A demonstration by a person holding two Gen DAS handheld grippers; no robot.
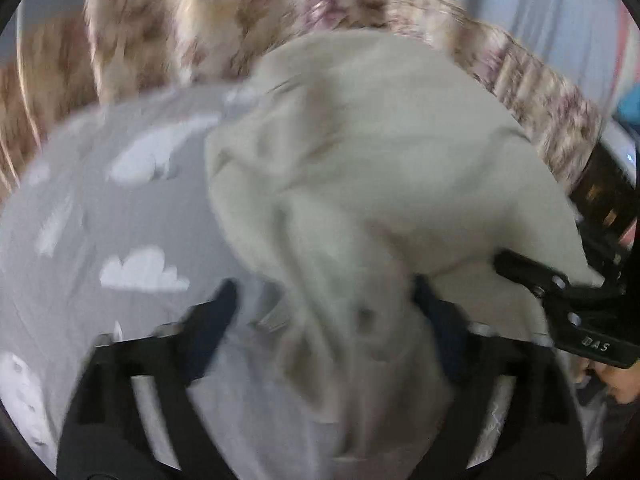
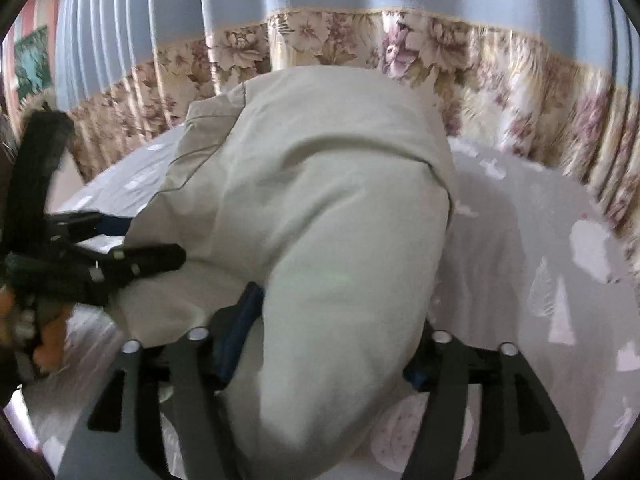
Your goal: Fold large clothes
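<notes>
Left gripper: the black two-finger left gripper (image 1: 324, 300) has its blue-padded fingers (image 1: 222, 304) spread apart, with a twisted bunch of cloth running between them; the blur hides whether the pads press it.

Garment: the large pale beige cotton garment (image 1: 360, 152) lies heaped on the bed, bunched into soft folds, its bulk toward the far edge by the curtain. In the right wrist view the same garment (image 2: 328, 208) rises as a rounded mound with a stitched hem along its left side.

Bed sheet: the grey bed sheet printed with white clouds (image 1: 80, 220) carries the garment; its bare part spreads toward the left edge in the left wrist view and toward the right edge (image 2: 540, 240) in the right wrist view.

Right gripper: the black two-finger right gripper (image 2: 332, 340) holds its fingers wide, a thick fold of the garment filling the space between them; a blue pad (image 2: 240, 328) touches the cloth on the left side.

Curtain: the blue pleated curtain with a floral beige border (image 2: 320, 36) hangs beyond the bed's far edge.
</notes>
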